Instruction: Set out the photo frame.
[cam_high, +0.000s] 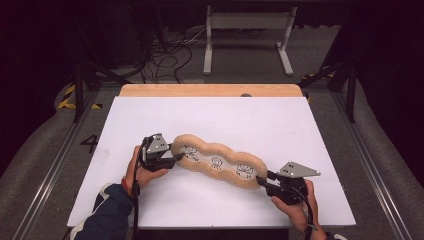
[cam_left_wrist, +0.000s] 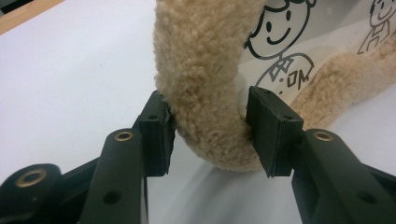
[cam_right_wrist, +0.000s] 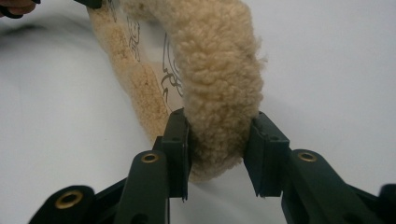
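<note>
A long wavy mat (cam_high: 217, 162) with a thick tan fleece rim and a white middle printed with three cartoon figures lies slantwise on the white table (cam_high: 225, 115). My left gripper (cam_high: 177, 156) is at its far-left end. In the left gripper view the mat's rim (cam_left_wrist: 201, 70) sits between the jaws and both pads touch the fleece, so my left gripper (cam_left_wrist: 210, 135) is shut on it. My right gripper (cam_high: 262, 181) is at the near-right end. There its pads squeeze the fleece rim (cam_right_wrist: 219, 60), with my right gripper (cam_right_wrist: 219, 154) shut on it.
The table's wooden back edge (cam_high: 210, 90) shows beyond the white surface. Behind it, on the floor, stand a white metal frame (cam_high: 247, 30) and loose cables (cam_high: 170, 55). Dark stand legs flank the table at both sides.
</note>
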